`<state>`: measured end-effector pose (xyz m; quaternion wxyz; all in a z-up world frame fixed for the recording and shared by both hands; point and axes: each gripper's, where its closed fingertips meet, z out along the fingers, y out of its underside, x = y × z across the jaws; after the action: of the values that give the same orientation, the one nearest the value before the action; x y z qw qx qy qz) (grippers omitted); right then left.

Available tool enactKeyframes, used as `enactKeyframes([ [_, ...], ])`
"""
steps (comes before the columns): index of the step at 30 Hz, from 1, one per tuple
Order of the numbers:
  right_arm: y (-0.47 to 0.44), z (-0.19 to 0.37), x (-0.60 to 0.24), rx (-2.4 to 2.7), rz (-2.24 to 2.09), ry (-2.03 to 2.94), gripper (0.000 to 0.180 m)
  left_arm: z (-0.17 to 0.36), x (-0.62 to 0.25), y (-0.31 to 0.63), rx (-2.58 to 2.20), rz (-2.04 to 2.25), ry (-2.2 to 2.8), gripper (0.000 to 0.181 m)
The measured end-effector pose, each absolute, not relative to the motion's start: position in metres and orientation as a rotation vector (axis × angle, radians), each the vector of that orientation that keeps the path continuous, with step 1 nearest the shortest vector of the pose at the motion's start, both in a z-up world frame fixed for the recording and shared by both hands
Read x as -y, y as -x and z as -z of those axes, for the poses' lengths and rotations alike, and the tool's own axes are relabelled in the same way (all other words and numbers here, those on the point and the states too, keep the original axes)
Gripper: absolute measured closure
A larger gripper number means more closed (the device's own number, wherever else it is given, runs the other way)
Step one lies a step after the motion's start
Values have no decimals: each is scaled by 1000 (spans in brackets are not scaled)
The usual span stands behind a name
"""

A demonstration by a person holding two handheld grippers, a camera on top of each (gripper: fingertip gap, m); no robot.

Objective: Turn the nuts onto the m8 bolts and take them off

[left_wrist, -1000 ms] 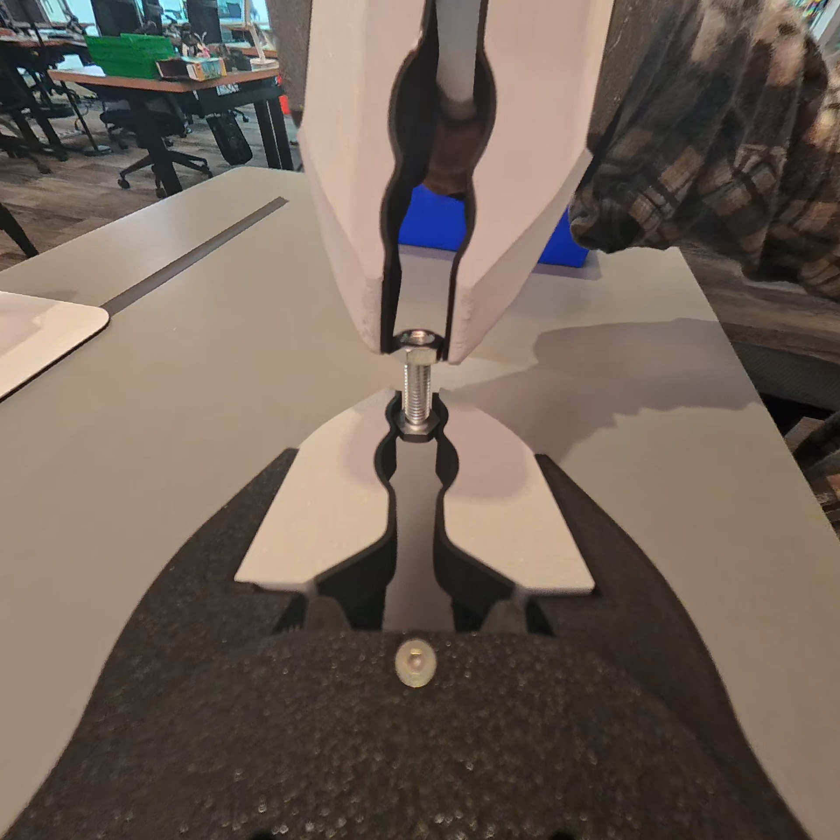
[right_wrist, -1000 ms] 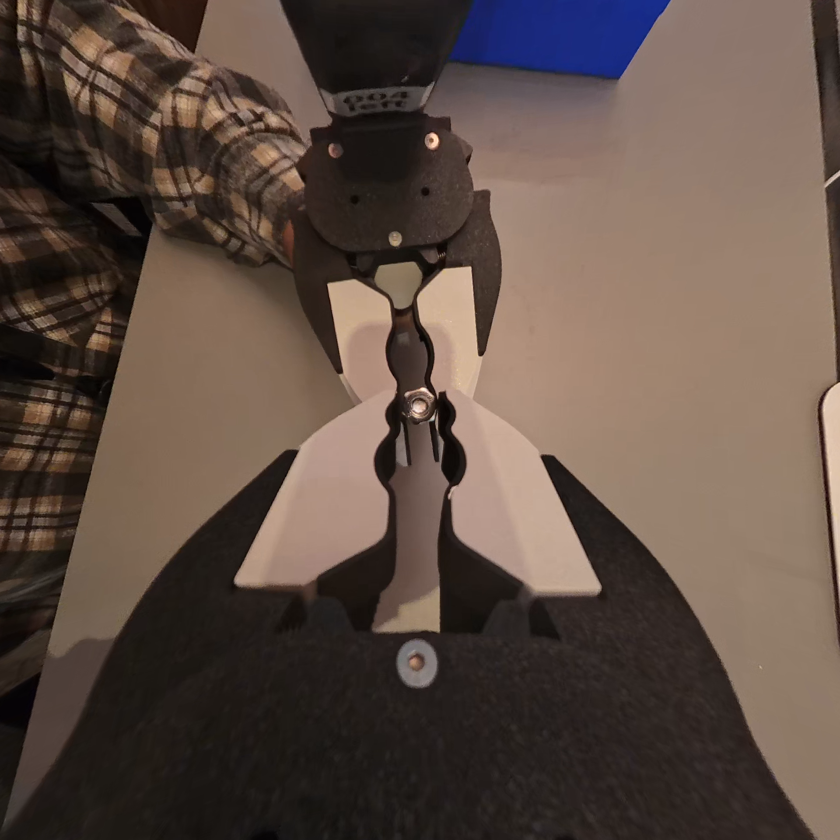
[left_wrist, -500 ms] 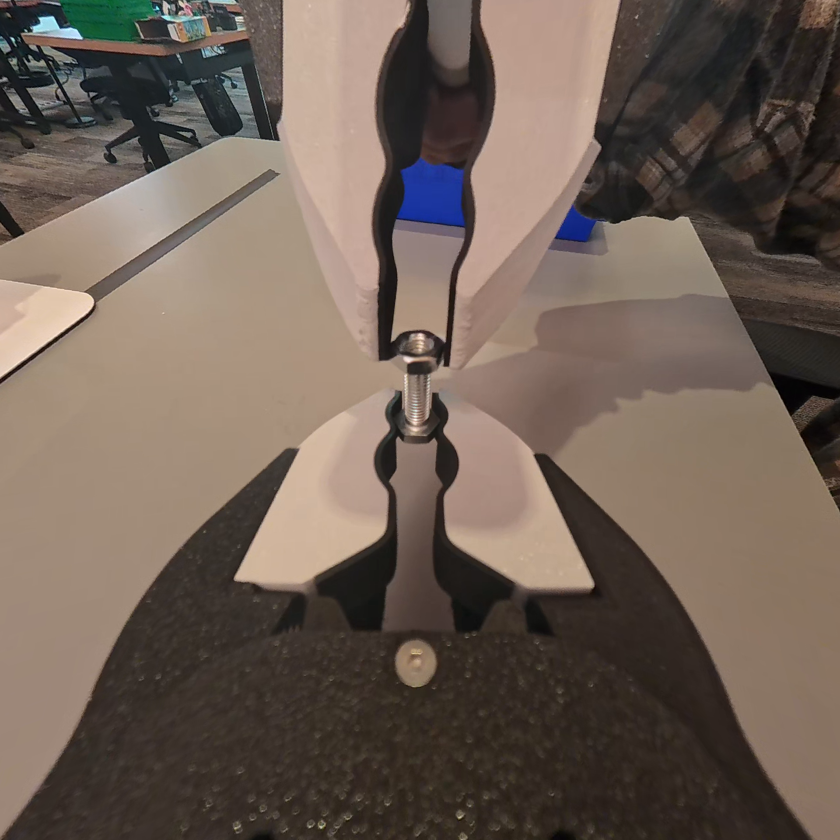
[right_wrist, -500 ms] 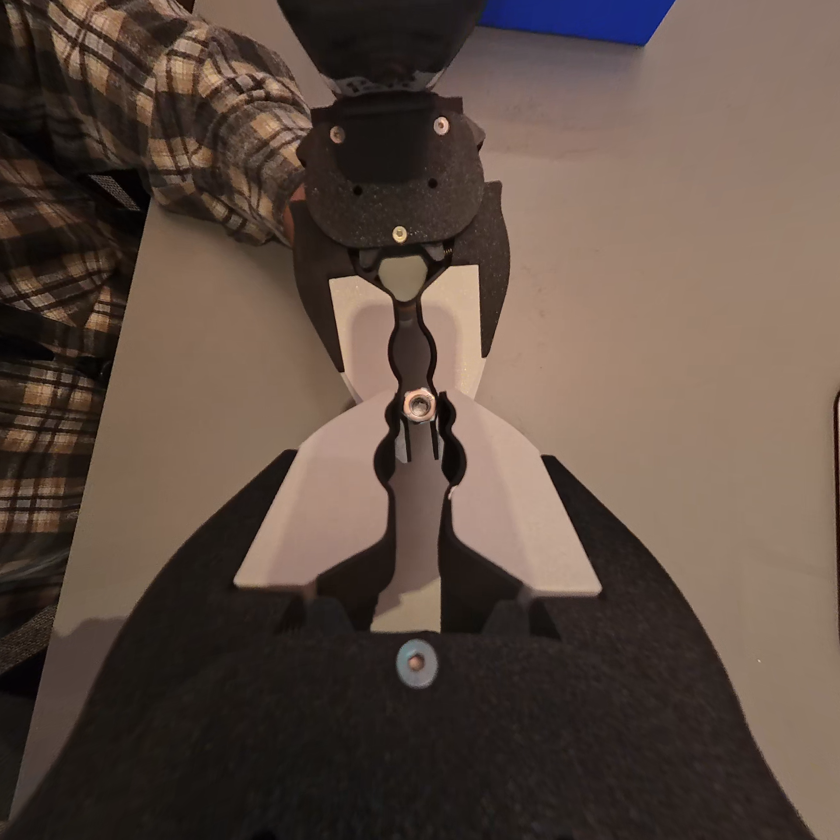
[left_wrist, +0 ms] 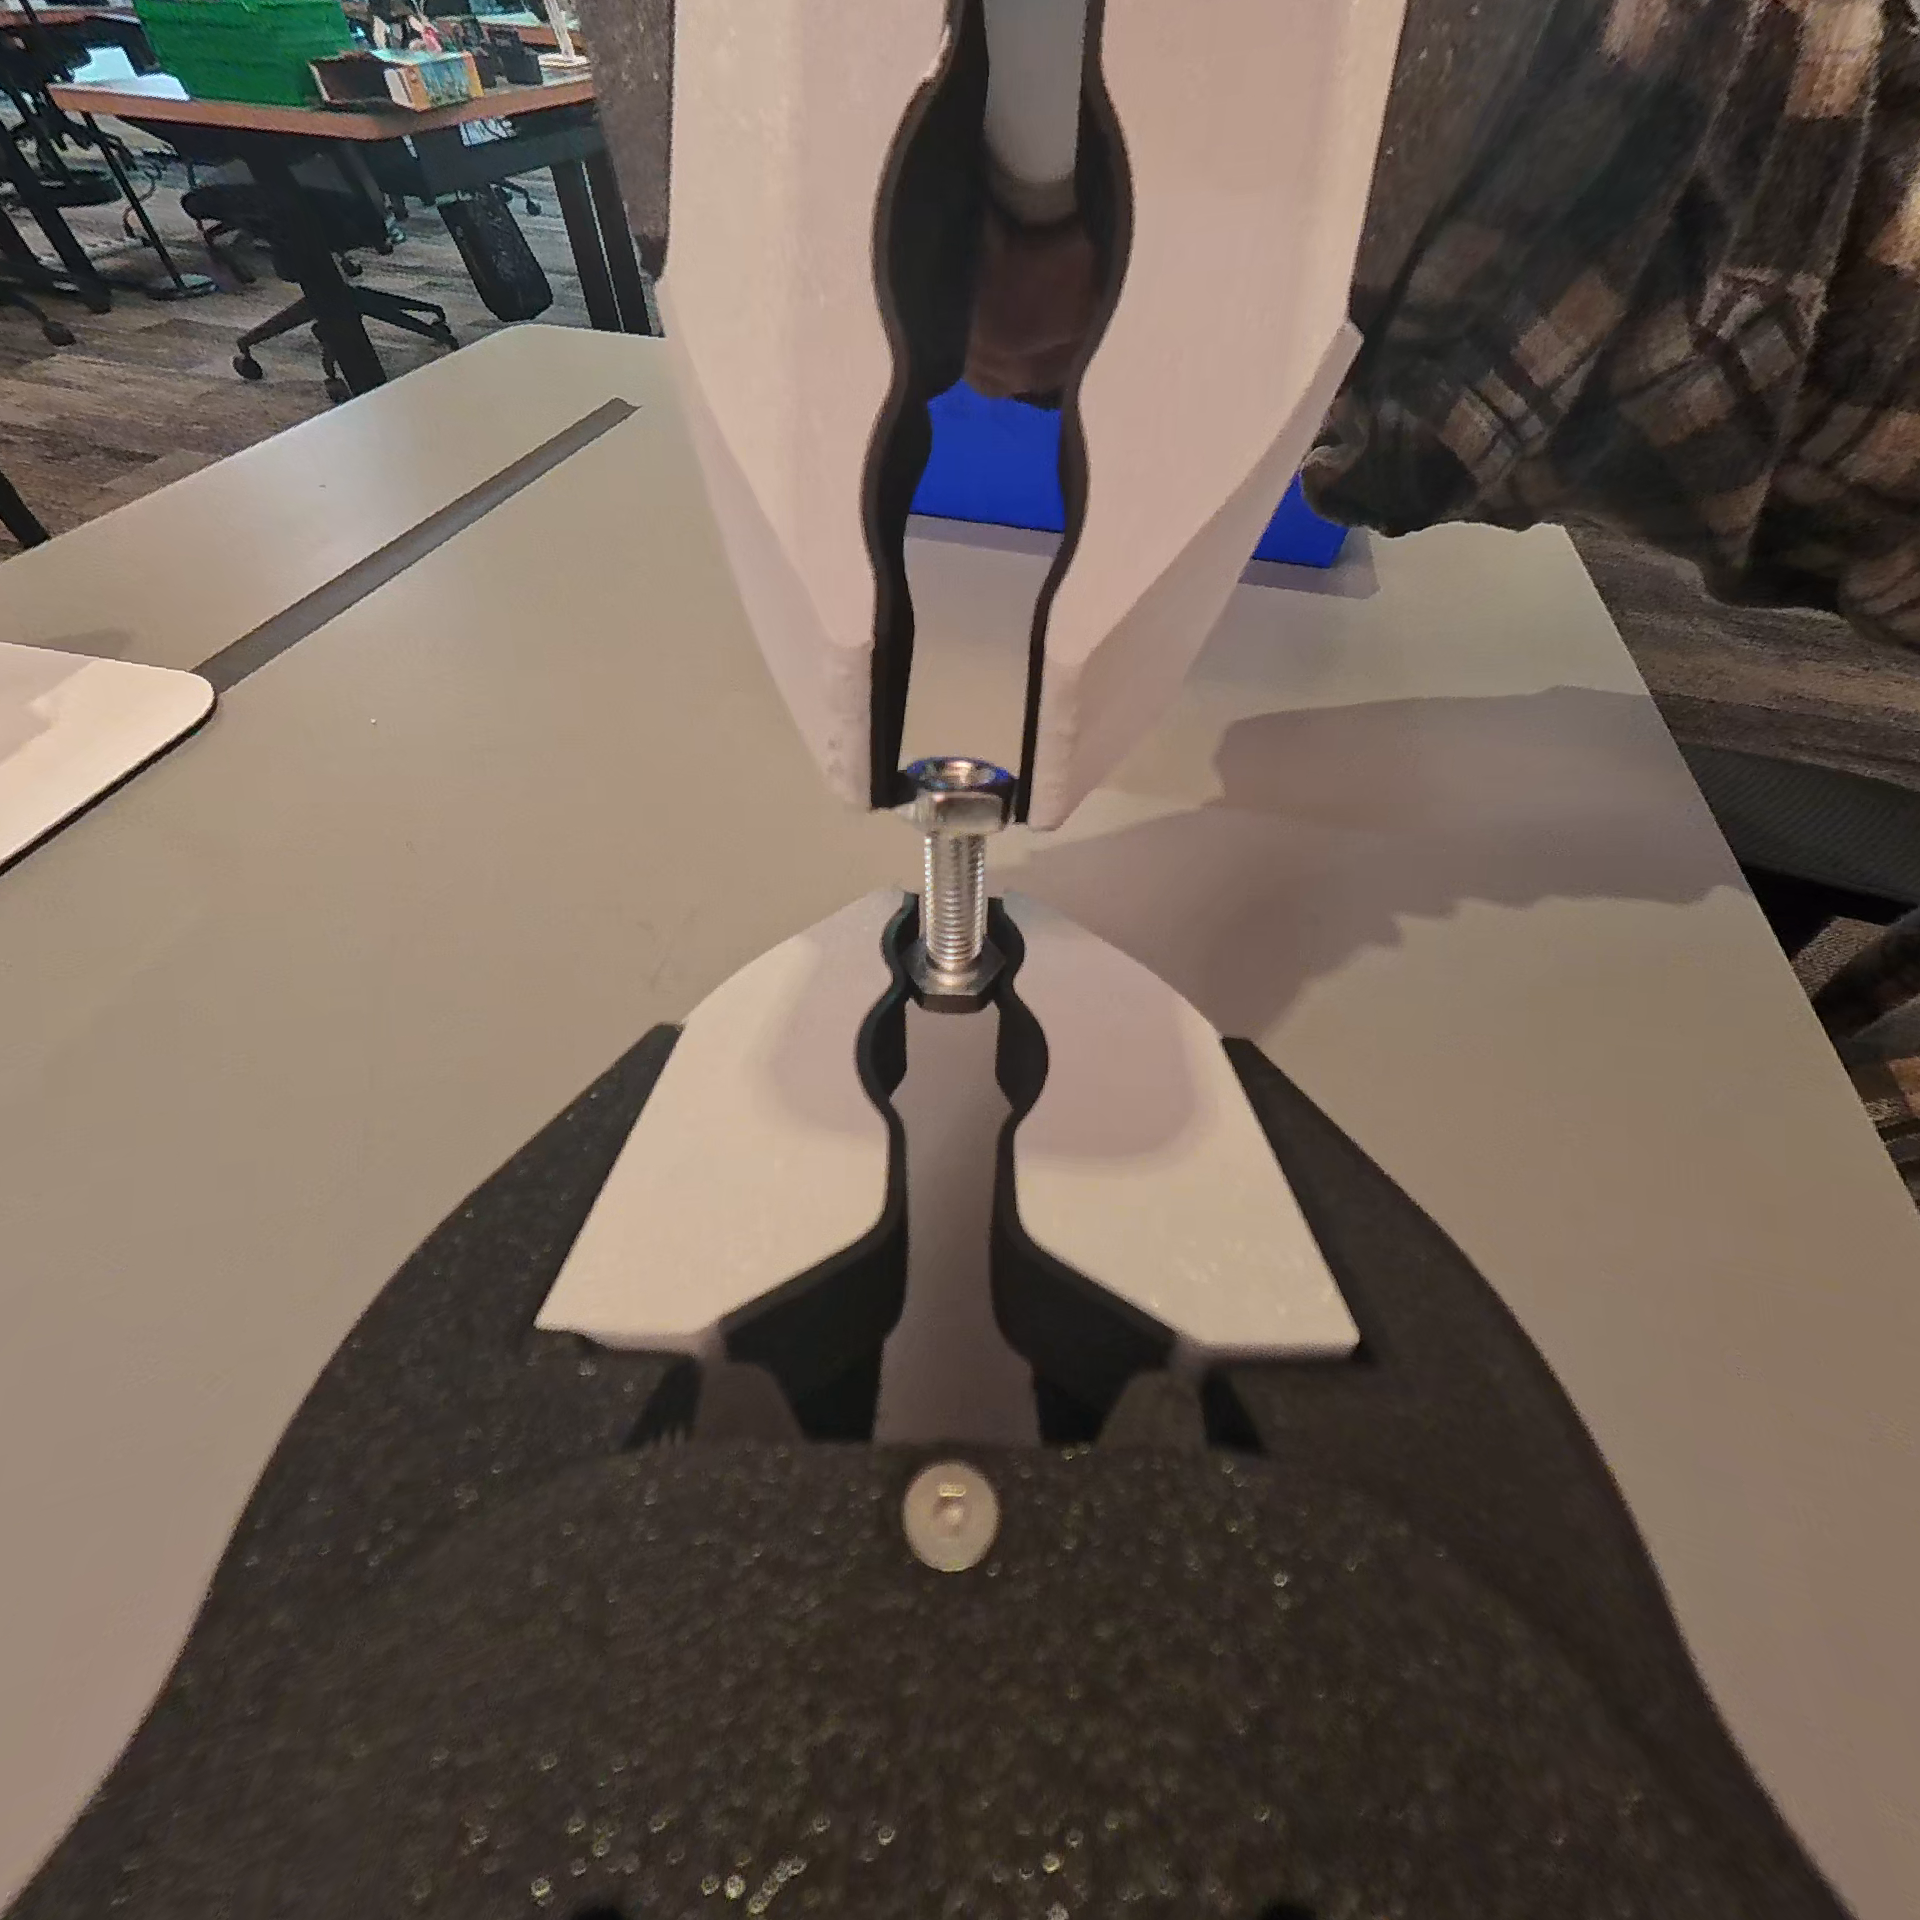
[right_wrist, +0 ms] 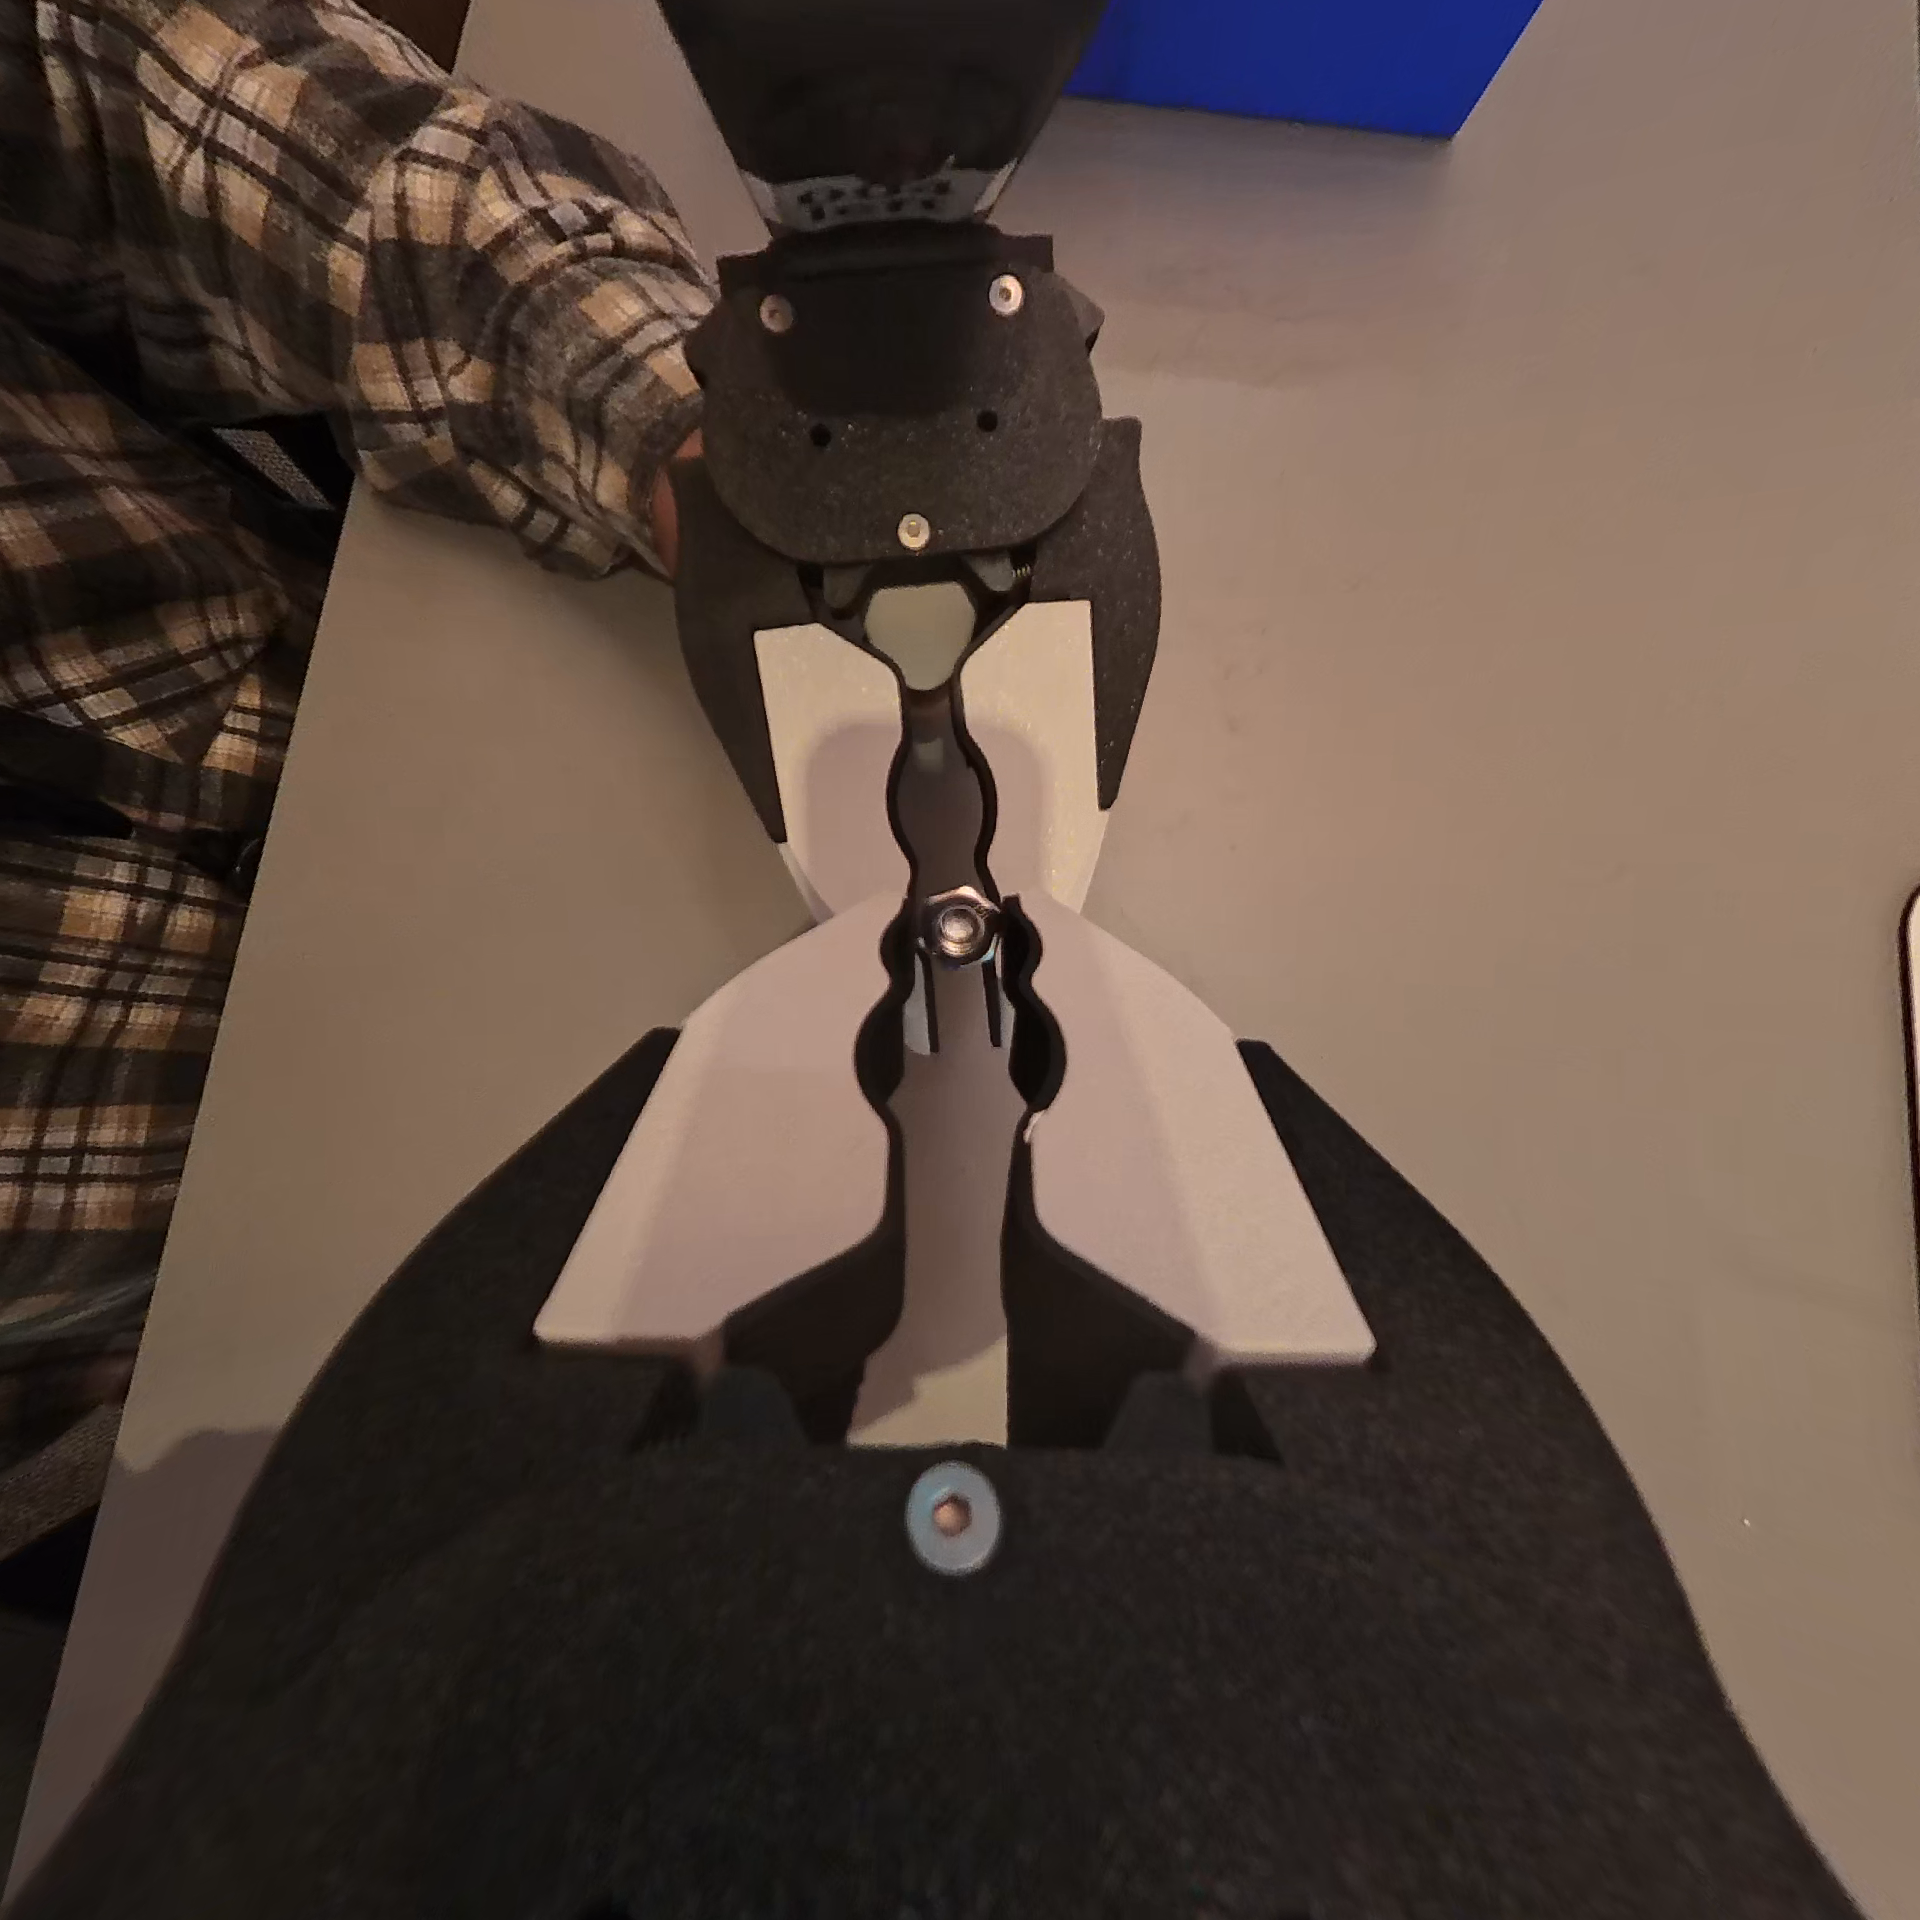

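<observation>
In the left wrist view my left gripper (left_wrist: 954,971) is shut on the hex head of a silver M8 bolt (left_wrist: 952,904), which points away from it above the grey table (left_wrist: 416,831). My right gripper (left_wrist: 956,802) comes in from the top, shut on a silver nut (left_wrist: 956,792) that sits on the bolt's tip. In the right wrist view my right gripper (right_wrist: 958,935) holds the nut (right_wrist: 958,928), seen end on. The left gripper (right_wrist: 940,883) faces it just beyond. The bolt's shaft is hidden there behind the nut.
A blue box (left_wrist: 987,457) stands on the table behind the grippers and also shows in the right wrist view (right_wrist: 1299,62). A white pad (left_wrist: 83,727) lies at the left. A person's plaid sleeve (right_wrist: 364,312) is at the table's edge. Desks and chairs stand beyond. The grippers' ends are close to 5 cm from one another.
The nut's faces have turned a little on the bolt's tip. Both grippers keep their hold, and the background has shifted slightly in both views.
</observation>
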<state>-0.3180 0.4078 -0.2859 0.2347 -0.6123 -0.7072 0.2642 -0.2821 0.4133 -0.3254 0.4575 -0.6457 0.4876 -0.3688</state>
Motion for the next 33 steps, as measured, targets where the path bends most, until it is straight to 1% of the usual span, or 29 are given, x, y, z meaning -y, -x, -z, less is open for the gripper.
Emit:
enactKeyframes([
  [33,322,288,-405,1965,-737,1664,165,325,-412,282,-1207,910,1588,169],
])
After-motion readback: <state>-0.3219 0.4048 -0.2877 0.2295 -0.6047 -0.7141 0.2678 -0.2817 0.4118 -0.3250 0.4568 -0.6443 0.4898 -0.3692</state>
